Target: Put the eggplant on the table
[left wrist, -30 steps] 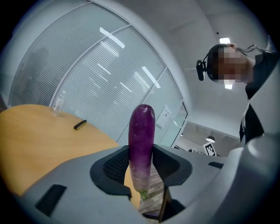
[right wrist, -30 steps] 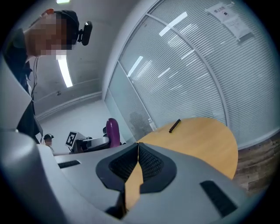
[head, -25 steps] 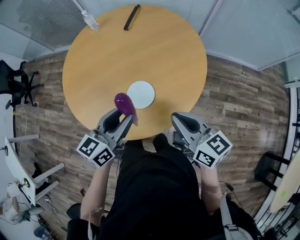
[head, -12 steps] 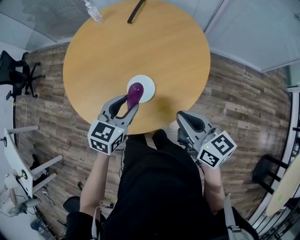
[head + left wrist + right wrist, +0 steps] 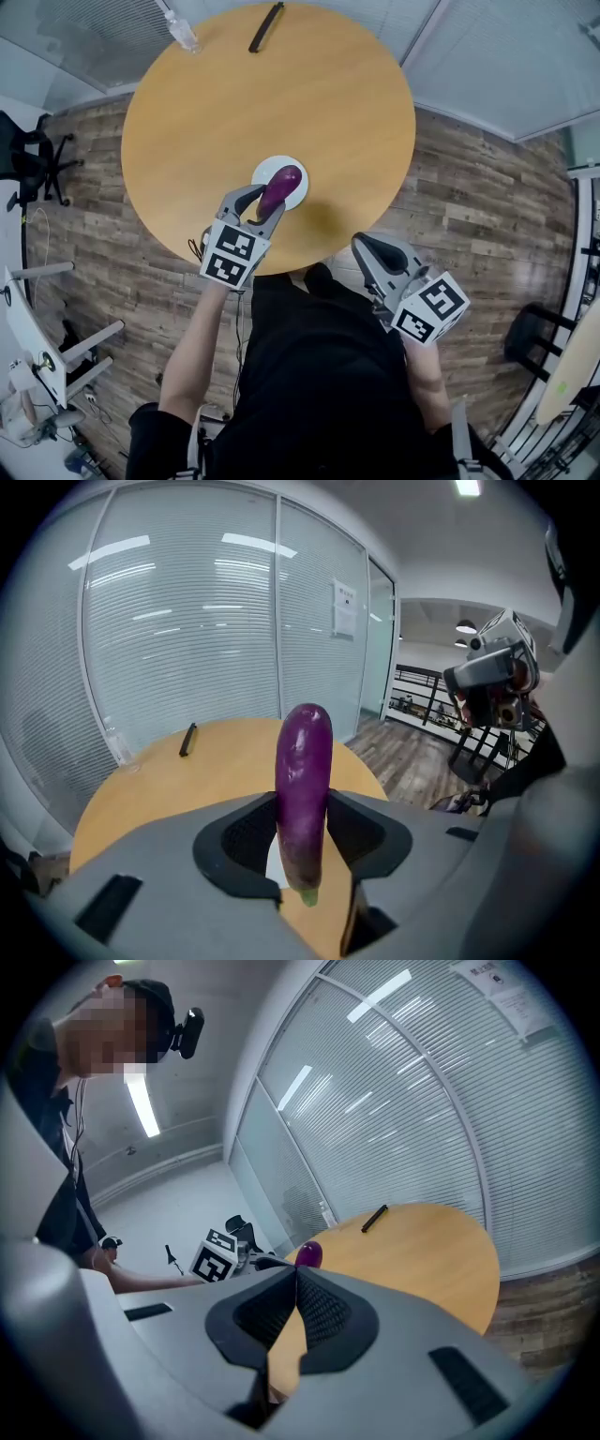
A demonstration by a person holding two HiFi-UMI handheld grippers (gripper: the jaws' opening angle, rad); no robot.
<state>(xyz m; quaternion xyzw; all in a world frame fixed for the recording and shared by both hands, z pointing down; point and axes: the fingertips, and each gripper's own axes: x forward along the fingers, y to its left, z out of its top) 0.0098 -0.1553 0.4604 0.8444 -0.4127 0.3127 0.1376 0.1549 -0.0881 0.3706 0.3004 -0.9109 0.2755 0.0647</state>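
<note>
We see a big round table made of light brown wood. It stands on a floor of wood planks. A small white plate lies on the table, near the edge close to us. At the far edge are a thin black stick and, left of it, a clear bottle.

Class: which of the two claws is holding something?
The left claw: it clamps the eggplant. The right claw is shut, with nothing in it.

black, seemingly short-sleeved top; grey left claw and right claw, black-and-white marker cubes
</note>
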